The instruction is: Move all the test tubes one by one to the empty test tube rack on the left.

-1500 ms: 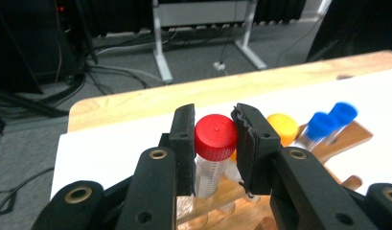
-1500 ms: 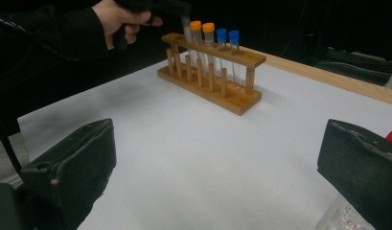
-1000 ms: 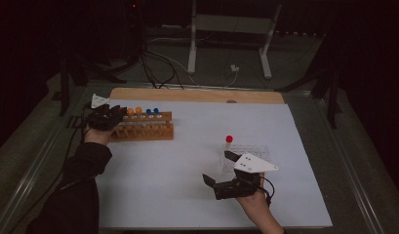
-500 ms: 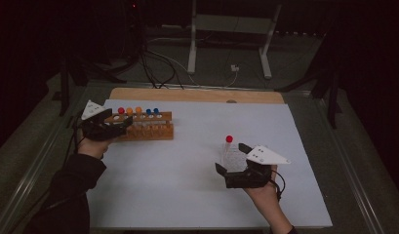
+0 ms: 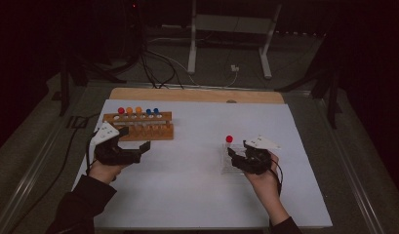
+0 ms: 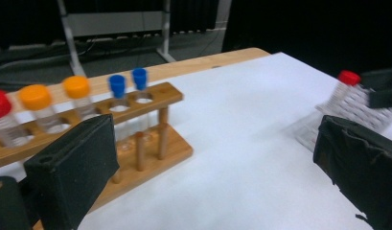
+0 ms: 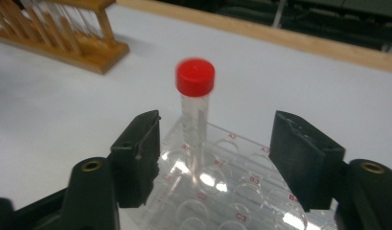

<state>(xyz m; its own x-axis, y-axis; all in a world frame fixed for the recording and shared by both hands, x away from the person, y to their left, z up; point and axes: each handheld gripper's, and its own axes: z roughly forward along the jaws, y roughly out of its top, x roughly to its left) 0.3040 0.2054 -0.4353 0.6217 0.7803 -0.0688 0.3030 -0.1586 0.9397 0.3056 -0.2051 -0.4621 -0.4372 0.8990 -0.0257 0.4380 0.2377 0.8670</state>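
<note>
1. Two racks share your white sheet [image 5: 187,195]: a wooden rack [image 5: 138,127] at the left and a clear tray [image 7: 232,201] at the right, well apart.
2. Five capped tubes [image 6: 78,96] stand in the wooden rack, just beyond your left gripper [image 5: 133,148], whose jaws are spread and empty.
3. The red-capped tube [image 7: 195,120] stands upright in the clear tray, cap up, long axis vertical.
4. Your right gripper [image 7: 215,153] is released, its jaws wide either side of that tube, touching nothing.

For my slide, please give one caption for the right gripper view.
Open right gripper facing a red-capped tube standing in a clear rack.
</note>
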